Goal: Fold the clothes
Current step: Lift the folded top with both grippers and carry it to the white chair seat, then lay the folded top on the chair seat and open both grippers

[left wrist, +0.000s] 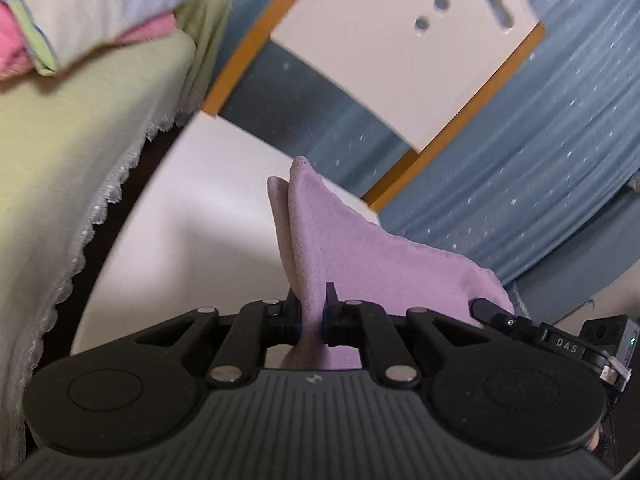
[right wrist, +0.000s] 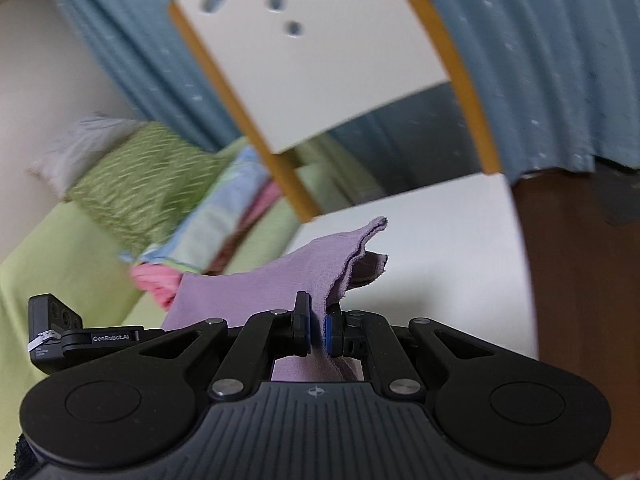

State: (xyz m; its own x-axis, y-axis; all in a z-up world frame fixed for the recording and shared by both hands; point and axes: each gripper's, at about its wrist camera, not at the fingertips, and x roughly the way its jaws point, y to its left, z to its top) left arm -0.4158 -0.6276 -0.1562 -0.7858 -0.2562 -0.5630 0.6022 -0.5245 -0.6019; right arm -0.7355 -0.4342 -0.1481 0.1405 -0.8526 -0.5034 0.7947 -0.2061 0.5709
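A lilac cloth [left wrist: 360, 252] is stretched in the air between both grippers, above a white tabletop [left wrist: 180, 208]. My left gripper [left wrist: 313, 312] is shut on one end of it, and a doubled corner sticks up past the pads. In the left wrist view the right gripper [left wrist: 486, 308] shows at the cloth's other end. In the right wrist view my right gripper [right wrist: 318, 320] is shut on the lilac cloth [right wrist: 280, 280], whose layered corner points away over the white tabletop [right wrist: 440, 248]. The left gripper's body [right wrist: 60, 332] shows at the left edge there.
A white chair back with wooden posts [left wrist: 380, 40] stands behind the table, before a blue curtain [left wrist: 540, 160]. A bed with a light green sheet [left wrist: 80, 140] holds a stack of folded pink, blue and white fabrics [left wrist: 80, 20] and a green patterned pillow [right wrist: 140, 176].
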